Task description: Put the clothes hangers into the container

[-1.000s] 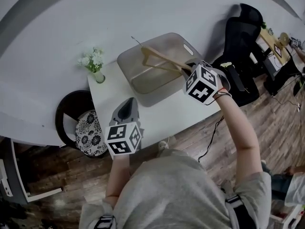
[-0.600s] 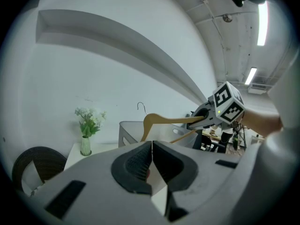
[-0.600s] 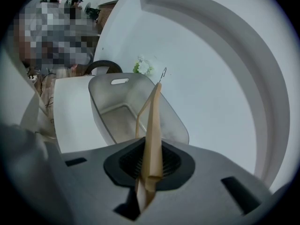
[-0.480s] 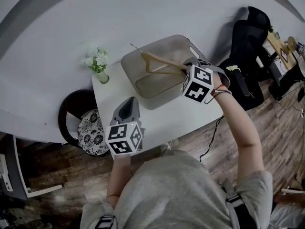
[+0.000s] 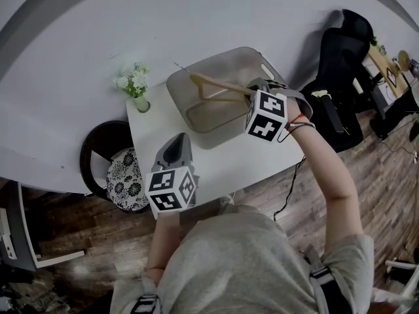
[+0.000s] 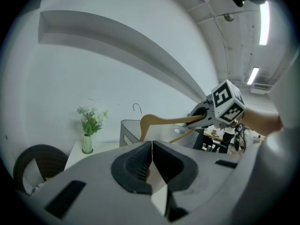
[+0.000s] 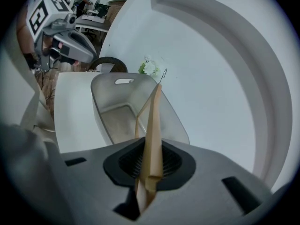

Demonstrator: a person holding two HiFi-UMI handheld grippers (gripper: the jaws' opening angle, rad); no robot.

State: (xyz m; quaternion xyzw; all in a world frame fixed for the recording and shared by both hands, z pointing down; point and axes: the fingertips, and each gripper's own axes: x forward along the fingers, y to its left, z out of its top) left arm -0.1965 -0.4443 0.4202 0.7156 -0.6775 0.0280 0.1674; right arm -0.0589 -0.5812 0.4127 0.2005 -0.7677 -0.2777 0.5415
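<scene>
A wooden clothes hanger point(image 5: 219, 87) with a metal hook sticks out nearly level over the open grey container point(image 5: 226, 54) on the white table point(image 5: 216, 159). My right gripper point(image 5: 253, 93) grips the hanger's near end above the container's right rim; its jaws are opening, and the wood still sits between the pads. In the right gripper view the hanger point(image 7: 153, 125) runs forward from the right gripper point(image 7: 150, 165) over the container point(image 7: 117, 114). My left gripper point(image 5: 177, 142) hovers over the table's front left, shut and empty. From the left gripper point(image 6: 152, 146) I see the hanger point(image 6: 168, 121) beyond.
A small vase of flowers point(image 5: 135, 85) stands on the table's far left corner. A round chair with a patterned cushion point(image 5: 124, 172) sits left of the table, and a black office chair point(image 5: 340, 51) to the right. A white wall runs behind the table.
My right gripper has shifted a little left with the hanger, which now lies flatter over the container. The left gripper has stayed where it was.
</scene>
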